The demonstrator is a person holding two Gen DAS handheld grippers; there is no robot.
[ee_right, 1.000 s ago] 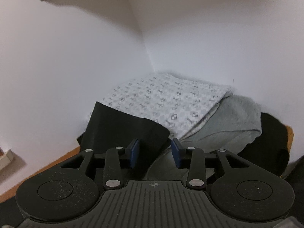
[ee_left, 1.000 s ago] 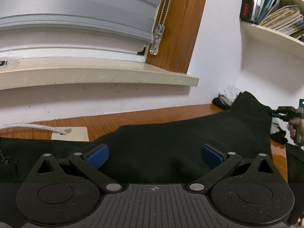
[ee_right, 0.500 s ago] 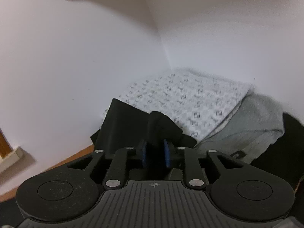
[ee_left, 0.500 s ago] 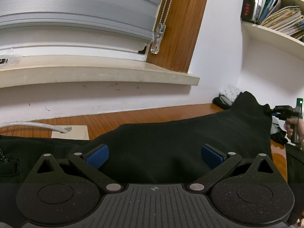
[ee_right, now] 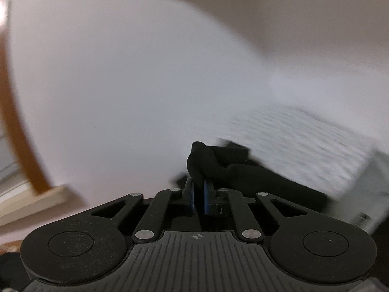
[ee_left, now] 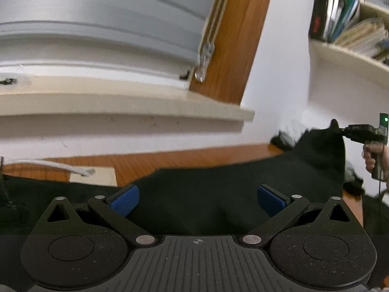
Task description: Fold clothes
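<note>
Right tongs [ee_right: 198,196] clamped on a bunched corner of the black garment [ee_left: 218,199], blue pads nearly together with dark cloth pinched between and a knot of fabric poking out above. Left tongs [ee_left: 198,200] spread wide, hovering low over the garment, gripping nothing.

Garment spread across the wooden bench [ee_left: 184,160], far corner raised off the surface where the right tongs hold it, seen at right edge of left view with the person's hand [ee_left: 373,155] on the handle. White cable [ee_left: 48,165] on bench beyond near edge of cloth. Patterned white fabric [ee_right: 304,146] and other clothes piled by the wall behind the lifted corner; right view motion-blurred.

Step in hand, by judgement: first fold, one corner up, other side ungripped.

Next move likely calls for left tongs to drop and close on the near hem, then both corners carried across together, cloth kept taut to avoid a skewed crease.
</note>
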